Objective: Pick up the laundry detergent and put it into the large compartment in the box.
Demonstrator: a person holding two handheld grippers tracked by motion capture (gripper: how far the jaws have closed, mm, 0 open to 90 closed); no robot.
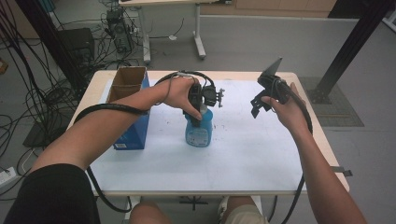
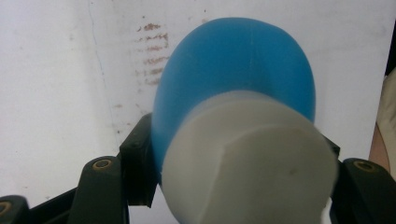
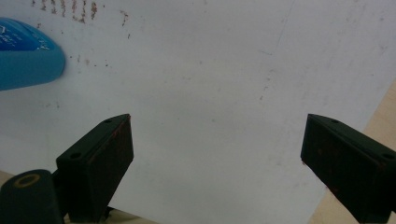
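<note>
The left tool point(image 1: 201, 112) comes down from above and clamps the blue bottle point(image 1: 199, 132) just under its white cap point(image 2: 247, 163), the bottle standing upright near the middle of the white-covered counter point(image 1: 243, 154). The right tool point(image 1: 258, 106) hangs off to the right (jaws spread wide, nothing between them), well apart from the bottle.

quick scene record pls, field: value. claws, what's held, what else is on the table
left claw: shut on blue bottle, gripping near its white cap
blue bottle: upright on the white sheet
right claw: open, nothing between the jaws, held above the sheet to the bottle's right
blue carton: open-topped, at the table's left side
table: light wood, sheet covers most of it
</note>
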